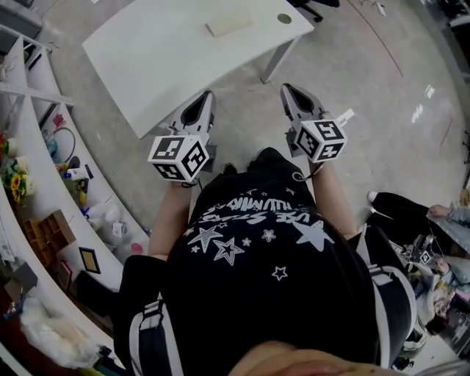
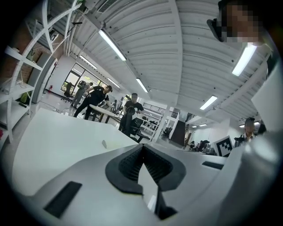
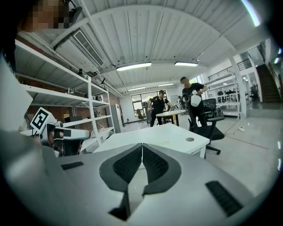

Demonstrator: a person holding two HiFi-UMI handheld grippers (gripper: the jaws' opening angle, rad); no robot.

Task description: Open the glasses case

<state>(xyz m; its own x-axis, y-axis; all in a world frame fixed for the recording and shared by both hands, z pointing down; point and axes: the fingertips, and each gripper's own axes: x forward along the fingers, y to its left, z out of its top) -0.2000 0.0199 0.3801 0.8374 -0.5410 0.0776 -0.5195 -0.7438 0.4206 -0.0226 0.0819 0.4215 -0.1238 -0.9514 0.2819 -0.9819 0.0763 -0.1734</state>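
Note:
The glasses case is a pale flat oblong lying near the far edge of the white table. In the left gripper view it shows as a small pale sliver on the tabletop. My left gripper and right gripper are held side by side in front of my body, over the floor just short of the table's near edge. Both point toward the table. The left gripper's jaws meet at the tips with nothing between them. The right gripper's jaws are likewise closed and empty.
White shelving with assorted small items runs along the left. The table has a round cable hole and a metal leg. Several people stand at desks farther back, beside an office chair. Another person sits at the right.

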